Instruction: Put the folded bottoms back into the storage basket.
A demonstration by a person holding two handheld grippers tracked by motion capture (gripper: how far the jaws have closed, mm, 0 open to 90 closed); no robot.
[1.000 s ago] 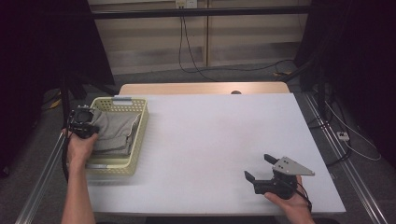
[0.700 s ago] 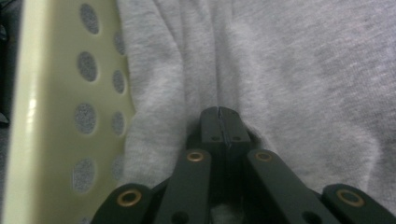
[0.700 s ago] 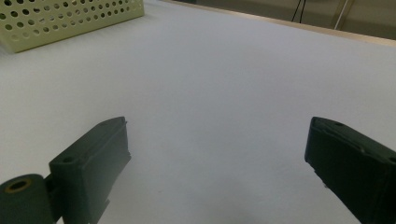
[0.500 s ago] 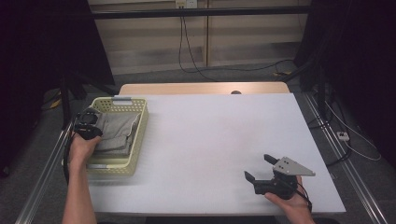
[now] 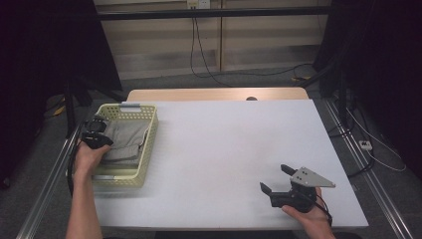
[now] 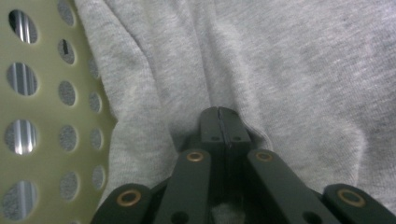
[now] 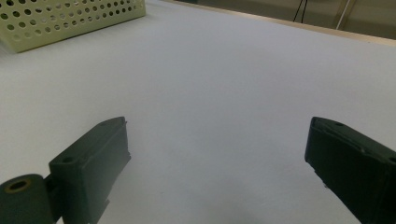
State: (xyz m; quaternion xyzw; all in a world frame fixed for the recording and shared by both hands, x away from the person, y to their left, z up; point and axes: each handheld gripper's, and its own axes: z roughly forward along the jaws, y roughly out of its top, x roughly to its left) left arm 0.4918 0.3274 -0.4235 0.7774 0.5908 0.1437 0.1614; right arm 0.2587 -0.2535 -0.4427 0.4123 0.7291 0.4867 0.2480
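Note:
A grey garment (image 5: 127,140) lies crumpled inside a pale yellow-green perforated basket (image 5: 149,144) at the table's left. My left gripper (image 5: 102,137) reaches into the basket over its left wall. In the left gripper view its jaws (image 6: 219,112) are pressed together, with creases of the grey garment (image 6: 289,70) gathered at their tips, and the basket wall (image 6: 46,140) stands close at the left. My right gripper (image 5: 274,178) rests near the table's front right, open, with only bare table between its jaws (image 7: 215,154).
The white table (image 5: 224,144) spreads wide between the two grippers. The basket (image 7: 70,18) appears far off in the right gripper view. A wooden strip (image 5: 214,94) borders the table's far edge, with cables on the floor beyond.
My left gripper has slid a little toward the near side and inward over the garment in the basket. The right gripper has stayed put.

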